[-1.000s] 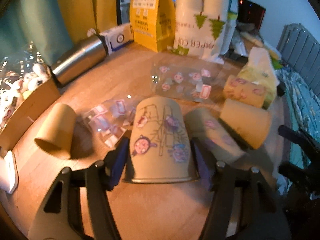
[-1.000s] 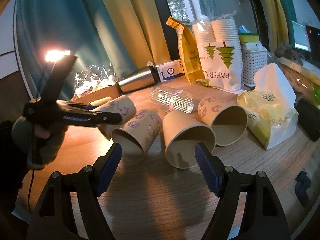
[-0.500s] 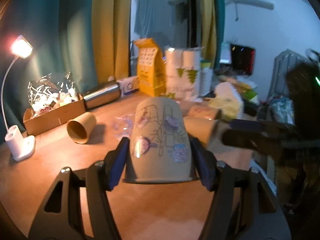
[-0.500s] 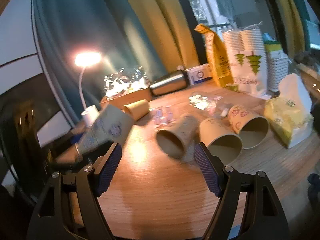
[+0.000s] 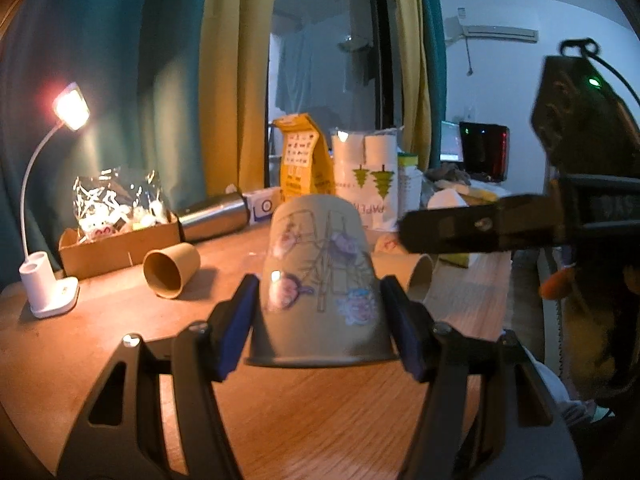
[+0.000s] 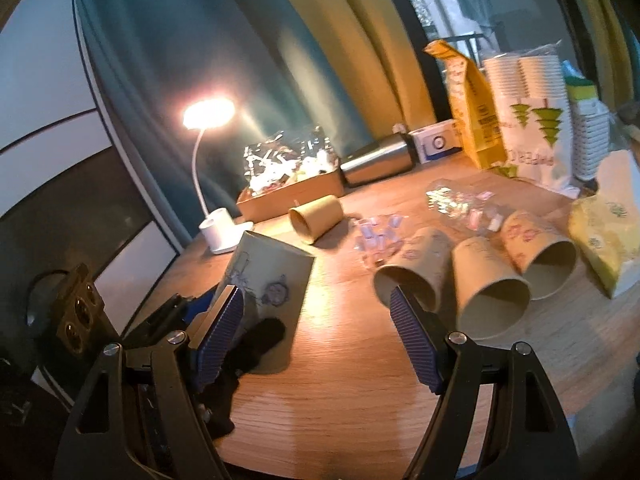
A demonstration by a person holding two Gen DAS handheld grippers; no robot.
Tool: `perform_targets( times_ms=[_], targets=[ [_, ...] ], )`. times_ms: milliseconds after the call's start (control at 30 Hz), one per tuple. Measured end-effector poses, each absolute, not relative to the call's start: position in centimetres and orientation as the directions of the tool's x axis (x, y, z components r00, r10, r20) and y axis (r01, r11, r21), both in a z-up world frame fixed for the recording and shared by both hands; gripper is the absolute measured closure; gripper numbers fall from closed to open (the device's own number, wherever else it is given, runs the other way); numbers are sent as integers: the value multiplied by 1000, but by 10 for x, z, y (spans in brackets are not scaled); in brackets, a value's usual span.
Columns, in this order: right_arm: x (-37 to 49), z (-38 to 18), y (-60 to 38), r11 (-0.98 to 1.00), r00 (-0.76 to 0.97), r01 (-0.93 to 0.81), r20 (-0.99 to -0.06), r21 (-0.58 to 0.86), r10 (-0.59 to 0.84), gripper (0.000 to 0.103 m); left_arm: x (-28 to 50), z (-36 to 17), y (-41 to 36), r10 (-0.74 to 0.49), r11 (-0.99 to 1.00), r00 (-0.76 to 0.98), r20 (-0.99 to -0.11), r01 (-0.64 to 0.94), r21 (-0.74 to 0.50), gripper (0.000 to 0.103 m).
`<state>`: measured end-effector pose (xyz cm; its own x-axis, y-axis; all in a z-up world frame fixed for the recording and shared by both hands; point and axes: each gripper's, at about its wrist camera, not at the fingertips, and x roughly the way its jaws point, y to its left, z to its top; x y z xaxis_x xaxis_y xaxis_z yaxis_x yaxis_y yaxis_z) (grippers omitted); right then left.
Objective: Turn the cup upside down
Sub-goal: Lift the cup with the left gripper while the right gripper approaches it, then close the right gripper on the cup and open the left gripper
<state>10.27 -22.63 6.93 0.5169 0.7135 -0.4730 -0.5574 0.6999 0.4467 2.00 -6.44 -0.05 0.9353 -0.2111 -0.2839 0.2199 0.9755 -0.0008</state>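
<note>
Cup (image 5: 320,280) sits between the blue pads of the left tongs (image 5: 320,332), clamped on both sides near the rim, mouth down and base up, stickers facing the camera. In the right wrist view the same cup (image 6: 276,276) is at the near left edge of the tabletop (image 6: 340,380), tilted; whether its rim touches the wood I cannot tell.

Left to right across the tabletop, left wrist view:
- lamp (image 5: 52,276), lit, white base at the far left edge
- box (image 5: 120,240) holding crinkled foil wrappers
- plain cup (image 5: 172,268) on its side, mouth toward the camera, just in front of the box
- flask (image 5: 214,220), steel, lying down behind it
- yellow bag (image 5: 304,160) and paper-cup pack (image 5: 368,176), upright at the back

Right tongs (image 6: 318,338): pads spread wide, nothing between them, hovering over the near tabletop. In the left wrist view the same tool (image 5: 520,224) shows as a dark bar at right.

Beyond the right tongs, three cups (image 6: 476,276) lie side by side on their sides, mouths toward the camera. Clear sticker sheets (image 6: 460,204) lie behind them. Tissue pack (image 6: 604,236), yellow, is at the far right.
</note>
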Motion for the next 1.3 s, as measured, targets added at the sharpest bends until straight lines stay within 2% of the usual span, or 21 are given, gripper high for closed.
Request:
perform_targets(
  times_ms=[400, 767, 800, 900, 1033, 1100, 1167, 1200, 1300],
  targets=[
    [122, 77, -207, 595, 411, -594, -432, 541, 803, 25, 9, -1, -74, -210, 971, 943, -257, 231, 57, 40],
    [135, 68, -198, 518, 314, -592, -415, 617, 854, 25, -7, 2, -77, -229, 966, 956, -184, 246, 78, 39],
    [137, 67, -198, 508, 305, -590, -409, 627, 860, 26, -8, 3, -77, -231, 965, 956, -180, 249, 81, 39],
    [141, 65, -199, 469, 273, -587, -384, 660, 882, 41, -8, 3, -77, -236, 964, 955, -178, 253, 80, 38],
    [144, 65, -196, 460, 257, -586, -386, 667, 886, 41, -8, 4, -76, -227, 967, 956, -184, 243, 70, 36],
    [145, 64, -193, 460, 252, -586, -390, 667, 886, 41, -5, 4, -76, -221, 969, 956, -191, 237, 67, 35],
    [147, 64, -193, 468, 260, -584, -394, 663, 882, 41, -3, 3, -76, -227, 968, 952, -207, 244, 64, 19],
    [149, 65, -193, 472, 267, -582, -393, 663, 880, 41, -3, 2, -76, -227, 967, 951, -212, 246, 65, 16],
    [155, 72, -192, 507, 315, -589, -399, 629, 861, 41, -6, 1, -78, -220, 968, 952, -211, 240, 73, 14]
  ],
)
